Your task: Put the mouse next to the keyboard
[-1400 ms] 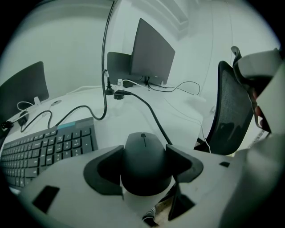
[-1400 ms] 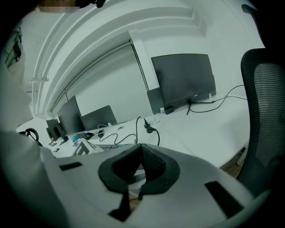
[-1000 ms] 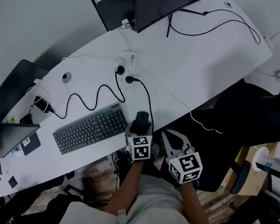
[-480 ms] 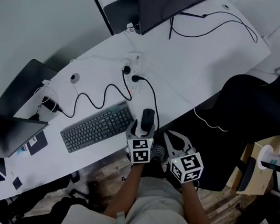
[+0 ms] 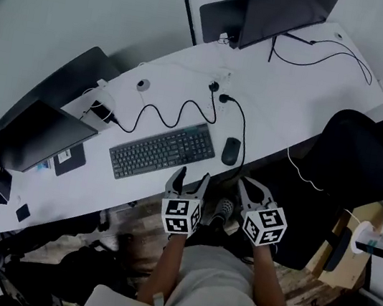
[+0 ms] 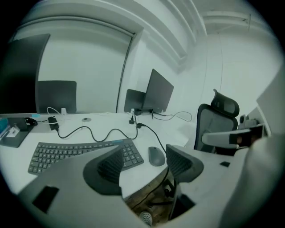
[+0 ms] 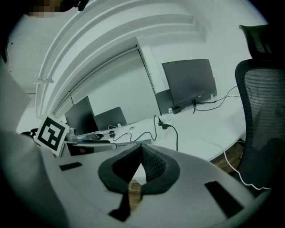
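nearest, over the floor in front of the desk, the left gripper hangs with its jaws apart and nothing between them. to its right the right gripper has its jaws together on nothing.

just beyond, close to the desk's near edge, the mouse lies flat just beside the right end of the keyboard, a narrow strip of bare desk between them. judged from that, the task looks as good as done.

its long axis runs near to far, roughly square to the keyboard's long left-right line. which end carries the buttons is too small to tell.

it is probably light, with a stiff, smooth, rounded shell that could slip out of a pinch. the best hold would be low across its two long flanks, pads square to them.

a black cable runs down its right side from the plugs farther back; touching or not, i cannot tell.
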`<state>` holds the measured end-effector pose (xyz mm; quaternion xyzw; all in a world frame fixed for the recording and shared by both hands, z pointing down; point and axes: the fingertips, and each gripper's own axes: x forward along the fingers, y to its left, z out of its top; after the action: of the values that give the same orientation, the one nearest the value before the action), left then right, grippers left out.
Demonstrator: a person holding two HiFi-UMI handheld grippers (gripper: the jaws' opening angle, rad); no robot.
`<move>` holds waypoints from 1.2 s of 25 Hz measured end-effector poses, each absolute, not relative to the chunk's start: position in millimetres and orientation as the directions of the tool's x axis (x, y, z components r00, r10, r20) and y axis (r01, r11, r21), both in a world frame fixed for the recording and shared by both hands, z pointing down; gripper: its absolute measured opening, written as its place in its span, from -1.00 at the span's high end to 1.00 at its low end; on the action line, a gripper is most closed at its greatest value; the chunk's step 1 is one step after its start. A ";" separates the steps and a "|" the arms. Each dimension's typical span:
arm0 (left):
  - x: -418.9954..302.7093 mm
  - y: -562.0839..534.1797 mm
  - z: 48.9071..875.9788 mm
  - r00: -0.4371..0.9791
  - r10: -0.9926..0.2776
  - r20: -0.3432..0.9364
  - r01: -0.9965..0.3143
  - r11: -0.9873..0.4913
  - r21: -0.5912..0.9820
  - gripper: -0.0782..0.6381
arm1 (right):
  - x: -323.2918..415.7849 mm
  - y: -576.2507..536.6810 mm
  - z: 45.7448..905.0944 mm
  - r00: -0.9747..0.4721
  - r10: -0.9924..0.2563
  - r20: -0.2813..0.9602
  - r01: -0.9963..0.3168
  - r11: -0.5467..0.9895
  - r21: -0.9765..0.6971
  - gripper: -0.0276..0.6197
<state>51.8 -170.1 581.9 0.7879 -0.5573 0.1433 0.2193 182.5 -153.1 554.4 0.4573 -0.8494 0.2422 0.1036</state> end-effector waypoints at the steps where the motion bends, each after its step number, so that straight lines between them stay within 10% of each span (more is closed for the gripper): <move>1: 42.9 -163.6 574.7 0.342 -0.825 0.450 -0.939 -0.283 0.194 -0.07 | 175.2 -148.7 552.4 -0.570 -0.721 0.394 -0.821 0.478 -0.314 0.89; 30: -76.7 -3.6 527.2 0.221 -0.917 0.332 -0.973 -0.185 0.139 0.05 | 94.0 -34.3 535.9 -0.625 -0.686 0.373 -0.777 0.594 -0.209 0.89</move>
<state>-76.7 -3.6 527.2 0.7647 -0.6179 0.0868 0.1609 94.0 -34.3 535.9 0.4139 -0.8836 0.1778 0.1277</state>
